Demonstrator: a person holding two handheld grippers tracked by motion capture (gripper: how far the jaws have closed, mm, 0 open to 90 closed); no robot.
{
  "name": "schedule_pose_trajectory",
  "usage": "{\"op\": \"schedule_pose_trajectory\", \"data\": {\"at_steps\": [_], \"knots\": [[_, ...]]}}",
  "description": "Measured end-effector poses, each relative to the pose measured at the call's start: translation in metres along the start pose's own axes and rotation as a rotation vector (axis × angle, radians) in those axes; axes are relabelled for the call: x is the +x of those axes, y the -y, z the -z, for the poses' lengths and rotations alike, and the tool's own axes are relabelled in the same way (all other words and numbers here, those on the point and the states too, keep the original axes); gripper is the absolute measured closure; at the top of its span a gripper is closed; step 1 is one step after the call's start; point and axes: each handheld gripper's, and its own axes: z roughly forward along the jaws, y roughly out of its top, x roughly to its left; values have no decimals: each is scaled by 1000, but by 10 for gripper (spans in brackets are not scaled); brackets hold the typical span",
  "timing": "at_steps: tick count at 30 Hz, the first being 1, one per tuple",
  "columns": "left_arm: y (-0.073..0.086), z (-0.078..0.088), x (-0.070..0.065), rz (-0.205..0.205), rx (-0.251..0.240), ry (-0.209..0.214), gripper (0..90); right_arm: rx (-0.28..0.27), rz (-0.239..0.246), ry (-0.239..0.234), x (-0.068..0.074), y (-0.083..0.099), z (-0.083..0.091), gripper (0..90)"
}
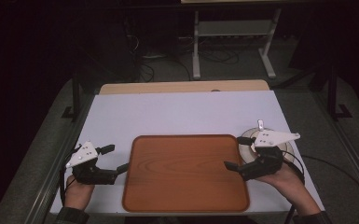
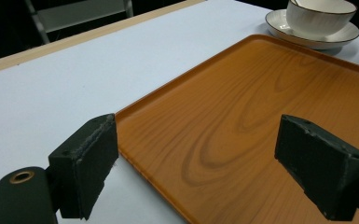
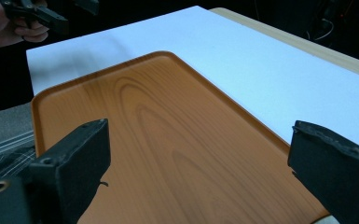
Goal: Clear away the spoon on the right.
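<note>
A brown wood-grain tray (image 1: 186,177) lies empty at the near middle of the white table top (image 1: 182,112). My left gripper (image 1: 116,158) hovers at the tray's left edge, open with nothing between its pads. In the left gripper view its jaws (image 2: 205,163) stand wide apart, and the tray (image 2: 261,93) edge runs between them. My right gripper (image 1: 235,152) is at the tray's right edge, also open and empty. The right gripper view shows its wide jaws (image 3: 200,168) over the tray (image 3: 168,130). A white bowl (image 2: 319,16) sits on a saucer (image 2: 279,23) just right of the tray.
In the high view the saucer (image 1: 248,135) is partly hidden behind the right gripper, near the table's right edge. A wooden strip (image 1: 182,87) borders the far edge. A metal stand (image 1: 233,32) and cables lie on the floor beyond. The other hand and gripper (image 3: 51,16) show far off.
</note>
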Motion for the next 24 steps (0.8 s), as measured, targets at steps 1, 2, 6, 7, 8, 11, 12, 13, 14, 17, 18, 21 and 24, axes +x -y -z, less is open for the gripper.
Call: {"op": "schedule_pose_trajectory", "data": {"at_steps": [1, 2, 6, 7, 8, 11, 12, 13, 14, 17, 18, 21, 24], "knots": [[0, 0, 0, 0, 0, 0, 127, 0, 0, 0, 0, 0, 0, 52], [0, 0, 0, 0, -1, 0, 127, 1, 1, 0, 0, 0, 0, 53], [-1, -1, 1, 0, -3, 2, 127, 2, -2, -5, 0, -1, -1, 56], [-1, -1, 1, 0, -3, 2, 127, 5, 0, -5, -1, -1, -1, 56], [-1, -2, 1, 3, -2, 1, 127, 9, 1, -4, -1, -2, -2, 56], [-1, -1, 0, 0, 1, 3, 127, 12, 6, 0, -3, -2, -2, 58], [-1, -1, 0, -1, 2, 3, 127, 8, 6, 7, -5, -4, -2, 60], [-1, -1, 0, -1, 2, 3, 128, 8, 6, 7, -5, -4, -2, 60], [0, -1, 0, 0, 3, 2, 128, 4, 7, 10, -6, -5, -1, 62], [1, -1, 0, 2, 2, 3, 127, 1, 3, 14, -8, -5, -1, 66], [1, 0, 1, 0, 3, 1, 127, -1, -3, 18, -11, -6, -1, 67], [2, 0, 2, 5, 0, 2, 127, 1, -4, 28, -15, -8, -1, 68], [2, 1, 3, 12, -1, -1, 127, -6, -6, 34, -19, -11, -1, 68]]}}
